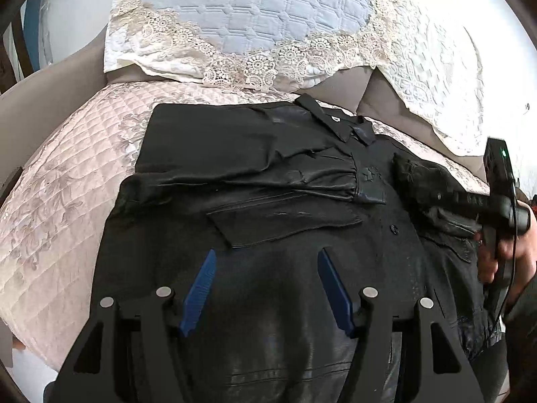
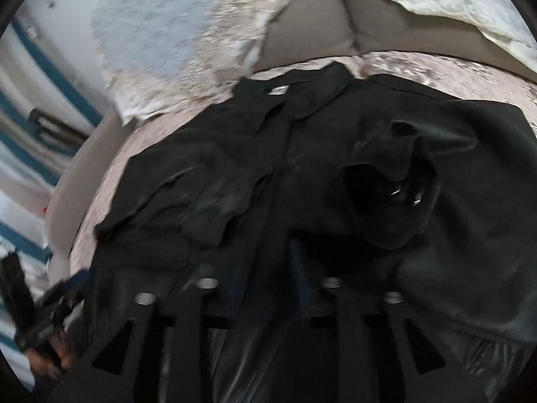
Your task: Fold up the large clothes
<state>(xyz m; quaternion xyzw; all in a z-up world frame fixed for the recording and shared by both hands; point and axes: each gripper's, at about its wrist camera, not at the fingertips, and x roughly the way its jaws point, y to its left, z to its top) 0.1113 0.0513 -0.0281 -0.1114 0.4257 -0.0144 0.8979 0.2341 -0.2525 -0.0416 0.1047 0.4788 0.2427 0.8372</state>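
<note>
Nearest the lens, the left gripper hangs over the lower front of the black jacket, its blue jaws spread and holding nothing. Just beyond them lies a pocket flap, and past that the left sleeve is already folded across the chest, cuff toward the button line. To their right, the right gripper carries the other sleeve inward; that sleeve drapes over its fingers, so whether its jaws pinch it I cannot tell. The jacket lies flat on the quilted bed cover, long axis running away from the jaws, collar far, hem near. Sleeve folding looks underway; next probably laying this sleeve flat, then lifting the hem toward the collar.
</note>
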